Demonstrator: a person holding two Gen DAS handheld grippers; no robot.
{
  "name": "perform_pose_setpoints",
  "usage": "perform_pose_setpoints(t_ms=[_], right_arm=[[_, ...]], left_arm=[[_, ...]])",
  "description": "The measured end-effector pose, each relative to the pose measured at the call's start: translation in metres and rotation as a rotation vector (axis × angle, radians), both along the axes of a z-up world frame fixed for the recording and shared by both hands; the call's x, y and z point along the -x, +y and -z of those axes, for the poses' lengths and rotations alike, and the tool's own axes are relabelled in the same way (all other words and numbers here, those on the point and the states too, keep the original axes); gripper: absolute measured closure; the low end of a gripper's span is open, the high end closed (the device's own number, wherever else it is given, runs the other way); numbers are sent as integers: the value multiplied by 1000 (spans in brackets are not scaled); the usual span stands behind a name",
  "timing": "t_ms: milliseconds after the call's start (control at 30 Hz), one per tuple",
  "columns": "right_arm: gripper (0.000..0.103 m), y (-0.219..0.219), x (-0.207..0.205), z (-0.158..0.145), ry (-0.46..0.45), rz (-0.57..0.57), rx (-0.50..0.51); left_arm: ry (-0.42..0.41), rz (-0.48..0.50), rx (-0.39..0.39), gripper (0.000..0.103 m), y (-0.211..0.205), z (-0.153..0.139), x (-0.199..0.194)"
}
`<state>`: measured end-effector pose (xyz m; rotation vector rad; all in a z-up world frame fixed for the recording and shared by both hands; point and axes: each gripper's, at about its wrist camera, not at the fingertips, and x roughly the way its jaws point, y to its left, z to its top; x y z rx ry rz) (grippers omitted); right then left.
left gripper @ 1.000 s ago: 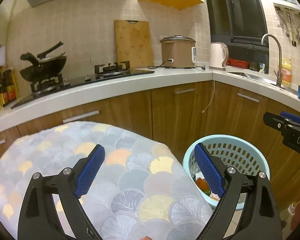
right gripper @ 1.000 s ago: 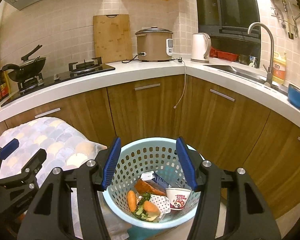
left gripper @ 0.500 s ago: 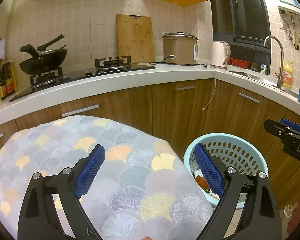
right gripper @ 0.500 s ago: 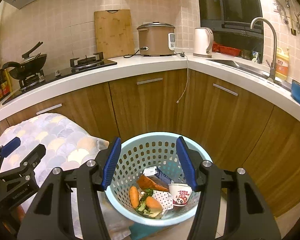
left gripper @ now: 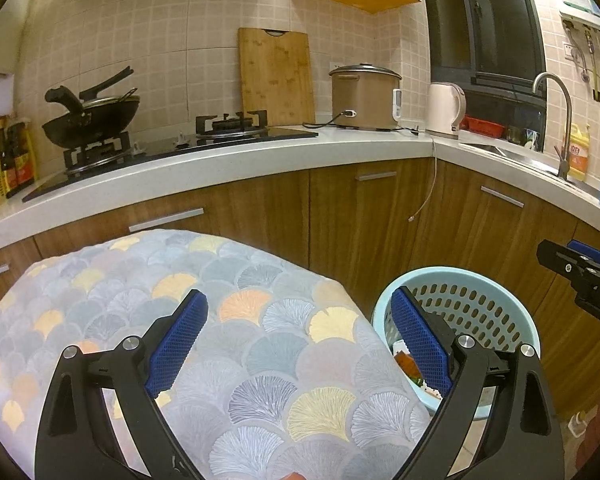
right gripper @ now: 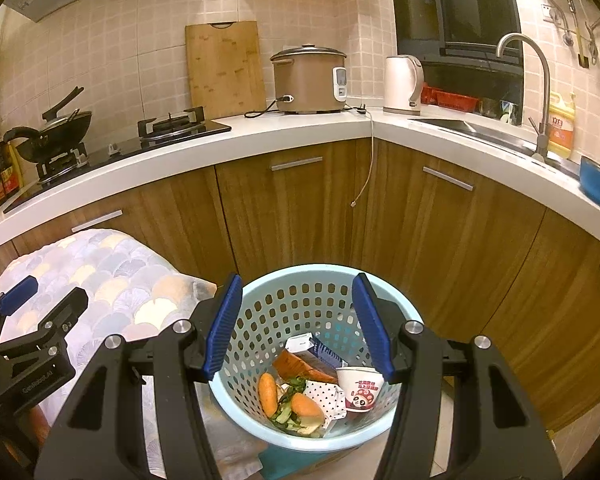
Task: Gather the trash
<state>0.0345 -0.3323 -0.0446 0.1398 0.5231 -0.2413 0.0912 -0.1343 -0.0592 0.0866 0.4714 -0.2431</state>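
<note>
Both grippers, left gripper (left gripper: 298,338) and right gripper (right gripper: 298,326), have jaws apart, empty. Basket (right gripper: 300,276) probably light, perforated plastic; grip its stiff near rim.

trash (right gripper: 300,390) in basket (right gripper: 260,304), cushion (right gripper: 112,276) left

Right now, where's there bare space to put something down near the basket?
The patterned cloth left of the basket is bare across its top. The counter is free between the stove and rice cooker. The basket's bottom is crowded with carrots, a cup and a carton.
</note>
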Motion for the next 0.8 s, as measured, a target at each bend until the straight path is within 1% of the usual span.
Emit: perform_pose_setpoints(t_ms=[567, 800], right_arm=[[49, 3, 2, 0, -3, 4, 10], [48, 6, -2, 5, 14, -8, 7]], left_arm=[[-1, -19, 6, 12, 4, -3, 0], [-2, -18, 5, 11, 5, -3, -1]])
